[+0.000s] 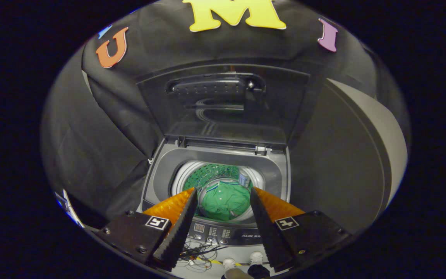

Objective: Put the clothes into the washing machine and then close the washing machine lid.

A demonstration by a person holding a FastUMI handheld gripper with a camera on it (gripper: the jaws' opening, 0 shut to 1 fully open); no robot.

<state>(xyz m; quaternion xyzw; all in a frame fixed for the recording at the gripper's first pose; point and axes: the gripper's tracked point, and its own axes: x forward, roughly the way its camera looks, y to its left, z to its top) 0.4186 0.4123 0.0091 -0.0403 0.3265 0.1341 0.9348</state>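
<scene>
1. So, the first half of the task looks done: the green garment lies crumpled at the bottom of the drum, inside the washer, and you can see no other clothes outside it.

2. Your hand-held gripper is open and empty. Its fingers stand well apart with nothing between them; the garment shows through the gap, but far below, not in your grasp.

3. What is left, by my reading, is the lid. It stands fully raised behind the tub opening, hinged along the washer's far edge, with its inner face towards you.

4. The lid's handle sits near its upper edge, which is the free edge now pointing up; the hinge edge points down at the washer. To close it, that upper edge would have to swing towards you and down over the opening.

5. The lid's long axis runs side to side, parallel to the hinge and to the control panel just under your fingers.

6. The garment has no clear long axis: it is bunched into a roundish heap, with what may be a collar or placket towards the far side, though the folds make that hard to tell.

7. The washer opens upward, its mouth facing you from below, ahead of and between your fingers.

8. Loose wires lie on the floor by the washer's front, close under the gripper.
</scene>
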